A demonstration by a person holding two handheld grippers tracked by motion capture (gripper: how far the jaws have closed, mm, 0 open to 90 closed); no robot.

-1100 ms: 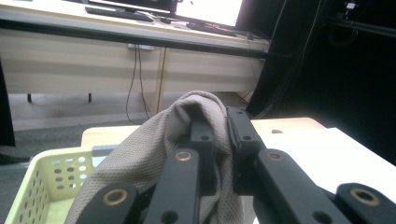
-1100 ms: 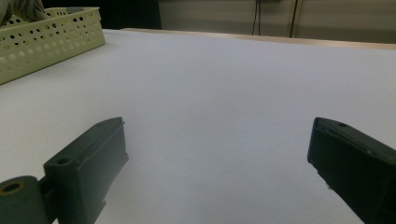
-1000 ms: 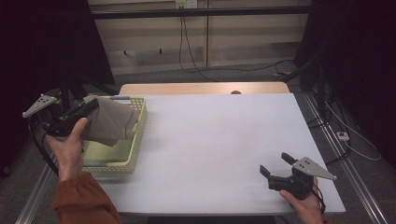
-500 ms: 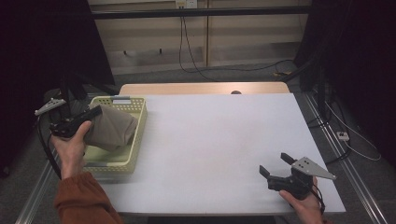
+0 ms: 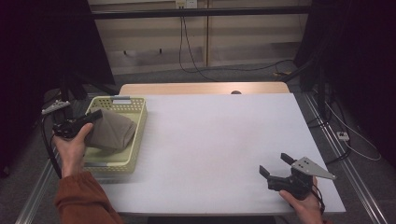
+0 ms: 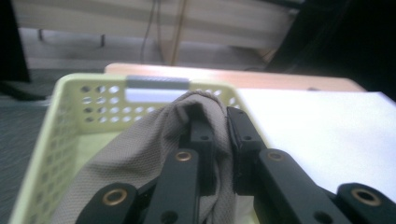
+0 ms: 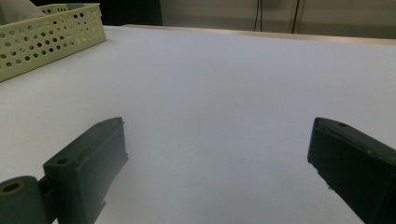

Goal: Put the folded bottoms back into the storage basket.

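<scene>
Jaws of the right gripper [image 5: 274, 169] stand wide apart and hold nothing, low over the white table [image 5: 215, 140] at its near right. Farther left, the left gripper [image 6: 218, 128] is clamped on a fold of beige cloth [image 5: 109, 129] inside the yellow basket [image 5: 133, 116].

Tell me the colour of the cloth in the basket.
The cloth is a greyish tan; the left gripper view shows it best, pinched in the left tool.

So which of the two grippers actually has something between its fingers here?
The left gripper, over the yellow basket, is shut on the beige cloth. The right gripper sits open above the bare white table.
</scene>
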